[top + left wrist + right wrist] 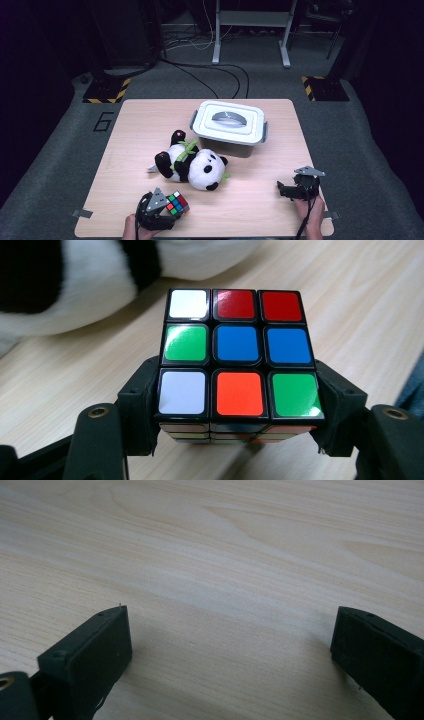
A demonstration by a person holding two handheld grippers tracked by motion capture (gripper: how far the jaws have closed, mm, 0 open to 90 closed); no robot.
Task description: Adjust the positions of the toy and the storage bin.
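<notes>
In the high view, the left gripper [169, 209] sits at the near left corner of the wooden table [260, 210], its jaws closed on a Rubik's cube [177, 203]. A plush panda [192, 165] lies on its back just beyond the cube, and a white lidded storage box [229, 123] with a grey handle stands behind the panda, lid on. The right gripper [281, 189] rests low near the right edge, well apart from everything.

In the left gripper view, the cube [239, 355] fills the space between the two black jaws, which press on its lower side faces; the grip is about half open and looks square and firm. The panda's [75, 285] black-and-white fur shows close behind.

In the right gripper view, the jaws stand wide apart over bare table [225, 555], holding nothing.

The step in hand looks like carrying the cube, probably toward the box. The next move calls for the free gripper to lift the lid first, and for the cube to pass clear of the panda.
</notes>
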